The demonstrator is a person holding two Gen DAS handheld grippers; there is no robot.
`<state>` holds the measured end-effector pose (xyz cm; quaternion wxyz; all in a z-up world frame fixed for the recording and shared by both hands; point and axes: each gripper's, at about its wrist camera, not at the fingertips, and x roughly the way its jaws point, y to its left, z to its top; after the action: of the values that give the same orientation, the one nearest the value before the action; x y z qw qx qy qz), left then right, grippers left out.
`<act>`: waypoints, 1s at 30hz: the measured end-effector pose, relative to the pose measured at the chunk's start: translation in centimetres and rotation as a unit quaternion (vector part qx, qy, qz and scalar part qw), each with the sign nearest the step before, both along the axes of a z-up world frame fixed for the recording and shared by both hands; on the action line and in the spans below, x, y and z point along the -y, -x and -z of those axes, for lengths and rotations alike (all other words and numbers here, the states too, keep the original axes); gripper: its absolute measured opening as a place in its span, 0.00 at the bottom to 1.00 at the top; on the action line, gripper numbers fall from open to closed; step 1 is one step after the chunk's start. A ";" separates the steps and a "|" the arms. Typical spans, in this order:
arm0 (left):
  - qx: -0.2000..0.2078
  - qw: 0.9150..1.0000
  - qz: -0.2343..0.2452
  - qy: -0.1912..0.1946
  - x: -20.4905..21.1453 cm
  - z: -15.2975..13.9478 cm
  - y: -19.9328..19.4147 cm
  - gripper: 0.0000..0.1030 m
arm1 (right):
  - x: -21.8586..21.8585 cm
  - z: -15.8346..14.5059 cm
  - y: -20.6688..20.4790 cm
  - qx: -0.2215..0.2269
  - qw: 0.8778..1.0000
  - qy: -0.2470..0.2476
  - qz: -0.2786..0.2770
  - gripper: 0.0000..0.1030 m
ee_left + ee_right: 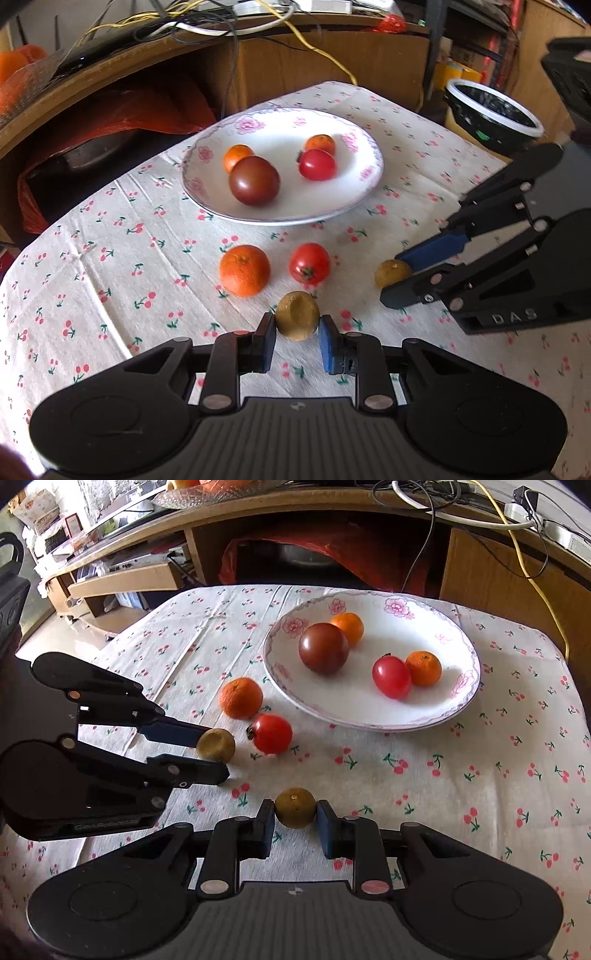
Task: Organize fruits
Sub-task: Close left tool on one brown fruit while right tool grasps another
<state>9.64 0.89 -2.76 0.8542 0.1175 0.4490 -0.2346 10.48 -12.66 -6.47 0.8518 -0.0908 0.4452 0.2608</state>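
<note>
At the lower centre of each wrist view, a hand-held gripper brackets a small brownish-green fruit on the desk [110, 280].

Left hand-held gripper [297, 334] has its pads touching or nearly touching one fruit [297, 315]; right hand-held gripper [295, 816] likewise closes around the other fruit [295, 808] (whether either is lifted, I cannot tell). An orange [244, 270] and a red tomato [309, 263] lie mid-frame on the cherry-print cloth, below the floral plate [354, 201], which holds two small oranges, a red tomato and a dark tomato.

bin [496, 114] partly behind black device, red tomato [272, 733] motion-blurred
</note>
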 end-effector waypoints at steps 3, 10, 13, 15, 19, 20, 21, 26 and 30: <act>-0.006 1.000 0.007 -0.002 -0.1 0.0 0.4 0.32 | -0.1 0.0 0.3 -0.003 1.000 0.006 -0.006 0.20; -0.013 1.000 0.014 -0.005 -0.4 0.1 0.7 0.33 | -0.2 0.0 0.6 -0.004 1.000 0.016 -0.016 0.20; -0.013 1.000 0.013 -0.004 -0.3 0.1 0.6 0.33 | -0.2 0.1 0.5 -0.003 1.000 0.018 -0.018 0.21; -0.013 1.000 0.013 -0.002 -0.3 0.1 0.5 0.33 | -0.2 0.0 0.5 -0.002 1.000 0.017 -0.018 0.21; -0.017 1.000 0.008 0.003 -0.3 0.2 0.1 0.36 | 0.0 -0.1 0.2 -0.003 1.000 0.012 -0.014 0.26; -0.017 1.000 0.007 0.004 -0.3 0.2 0.0 0.36 | 0.1 -0.1 0.1 -0.003 1.000 0.010 -0.013 0.27; -0.017 1.000 0.007 0.005 -0.2 0.2 -0.1 0.37 | 0.2 0.0 0.0 -0.006 1.000 0.007 -0.011 0.28; -0.011 1.000 0.007 0.001 0.4 0.3 -0.6 0.38 | 0.4 0.1 -0.3 -0.008 1.000 -0.002 -0.008 0.30; -0.008 1.000 0.007 0.000 0.6 0.4 -0.7 0.39 | 0.2 0.1 -0.2 -0.008 1.000 0.002 -0.013 0.30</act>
<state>10.39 0.30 -3.12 0.8488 0.1191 0.4551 -0.2415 10.65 -12.89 -6.58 0.8445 -0.0959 0.4512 0.2722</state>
